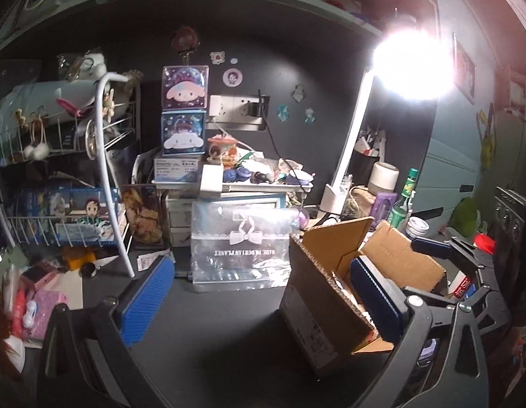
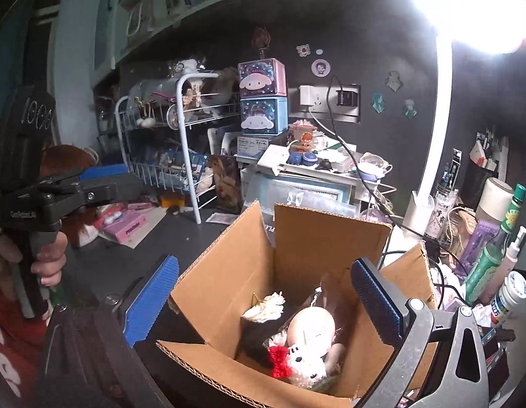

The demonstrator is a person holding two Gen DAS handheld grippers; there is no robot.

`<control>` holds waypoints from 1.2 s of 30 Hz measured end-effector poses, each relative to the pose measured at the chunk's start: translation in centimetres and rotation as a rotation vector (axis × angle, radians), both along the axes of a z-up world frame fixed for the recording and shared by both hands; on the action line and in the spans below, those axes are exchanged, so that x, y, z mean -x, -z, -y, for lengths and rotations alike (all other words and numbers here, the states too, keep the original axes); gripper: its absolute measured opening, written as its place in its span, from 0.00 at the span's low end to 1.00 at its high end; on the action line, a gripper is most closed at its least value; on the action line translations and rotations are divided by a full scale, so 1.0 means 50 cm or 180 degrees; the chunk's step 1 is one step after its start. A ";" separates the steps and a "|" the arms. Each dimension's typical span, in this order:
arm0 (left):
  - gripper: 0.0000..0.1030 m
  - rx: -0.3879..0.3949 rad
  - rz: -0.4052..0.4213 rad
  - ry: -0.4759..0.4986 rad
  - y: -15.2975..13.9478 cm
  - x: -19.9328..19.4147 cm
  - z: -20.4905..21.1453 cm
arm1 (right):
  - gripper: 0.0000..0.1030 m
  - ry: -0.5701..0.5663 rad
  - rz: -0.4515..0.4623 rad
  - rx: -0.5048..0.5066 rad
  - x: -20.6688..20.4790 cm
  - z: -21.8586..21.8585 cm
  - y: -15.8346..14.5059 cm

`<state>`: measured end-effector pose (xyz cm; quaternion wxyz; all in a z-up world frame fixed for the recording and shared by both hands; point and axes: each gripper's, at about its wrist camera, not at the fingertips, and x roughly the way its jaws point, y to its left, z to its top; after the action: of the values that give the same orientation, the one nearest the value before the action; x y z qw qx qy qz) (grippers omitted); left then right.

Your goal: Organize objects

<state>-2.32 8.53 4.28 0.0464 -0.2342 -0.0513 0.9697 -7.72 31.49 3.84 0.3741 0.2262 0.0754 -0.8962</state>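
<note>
Gaping upward, flaps raised, the cardboard box [image 2: 276,292] beneath right tongs [image 2: 263,302] spread apart; left tongs [image 1: 259,302] likewise.

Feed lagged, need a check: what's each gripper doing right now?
Left gripper: open, holding nothing, beside the box.
Right gripper: open, holding nothing, over the open box.

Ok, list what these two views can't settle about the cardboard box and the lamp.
- Cardboard box contents: in the left wrist view its near wall and the left gripper finger hide them.
- Box floor: in the right wrist view the plush toys cover it.
- Lamp head: glare washes it out in both views.
- Print on the box's side: too blurred.
</note>
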 end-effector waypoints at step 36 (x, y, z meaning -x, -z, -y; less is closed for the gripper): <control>0.99 0.0007 0.0141 0.0042 0.029 0.015 0.012 | 0.99 -0.0151 0.0187 0.0321 0.027 -0.003 0.004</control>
<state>-3.09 7.91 2.83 0.0513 -0.2561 -0.0497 0.9640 -9.04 31.64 3.62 0.4082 0.2315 0.0244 -0.8827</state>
